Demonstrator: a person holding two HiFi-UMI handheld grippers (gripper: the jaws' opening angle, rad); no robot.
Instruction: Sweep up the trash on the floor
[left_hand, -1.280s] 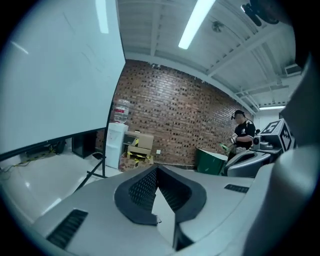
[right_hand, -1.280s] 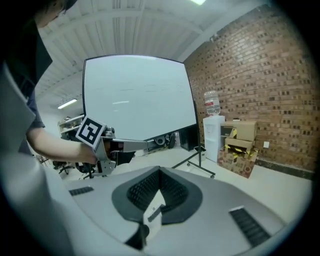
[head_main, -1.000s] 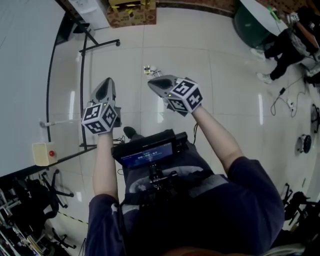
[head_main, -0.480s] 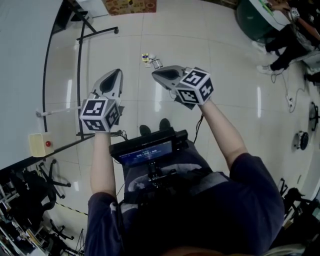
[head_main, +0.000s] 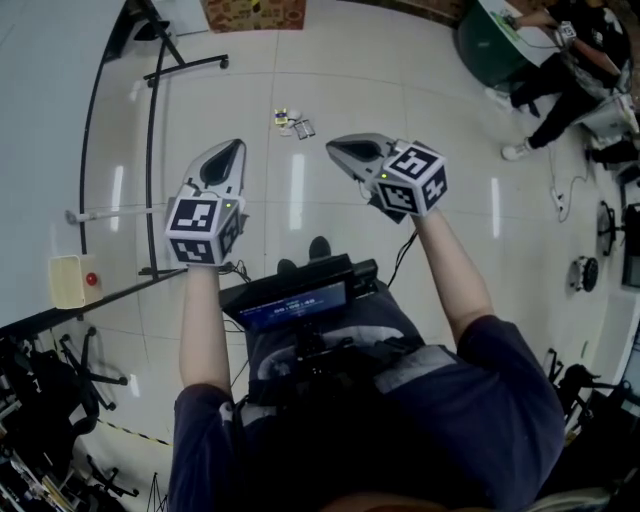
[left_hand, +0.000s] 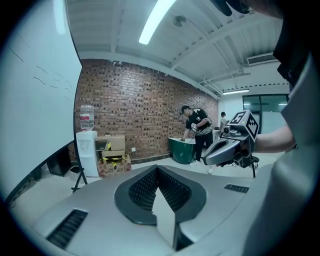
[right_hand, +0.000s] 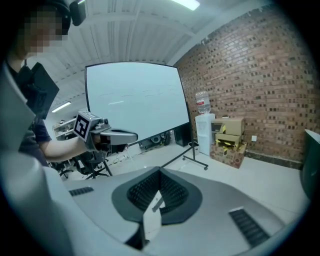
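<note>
A small cluster of trash (head_main: 290, 122) lies on the glossy pale tile floor, ahead of both grippers and between them. My left gripper (head_main: 228, 150) is held out above the floor with its jaws shut and nothing in them; its ribbed pads meet in the left gripper view (left_hand: 158, 171). My right gripper (head_main: 340, 148) is level with it, to the right of the trash, also shut and empty (right_hand: 159, 173). Each gripper shows in the other's view: the right gripper (left_hand: 226, 149) and the left gripper (right_hand: 114, 136). No broom or dustpan is visible.
A whiteboard on a black rolling stand (head_main: 152, 150) runs along the left. Cardboard boxes (head_main: 253, 12) and a water dispenser (left_hand: 86, 146) stand by the brick wall. A person (head_main: 572, 55) bends over a green bin (head_main: 488, 42) at far right. Cables (head_main: 560, 200) trail on the right floor.
Both grippers have moved forward and a little up. The right one has drifted to the right. The trash now lies farther ahead of the tips. Both jaws stay shut.
</note>
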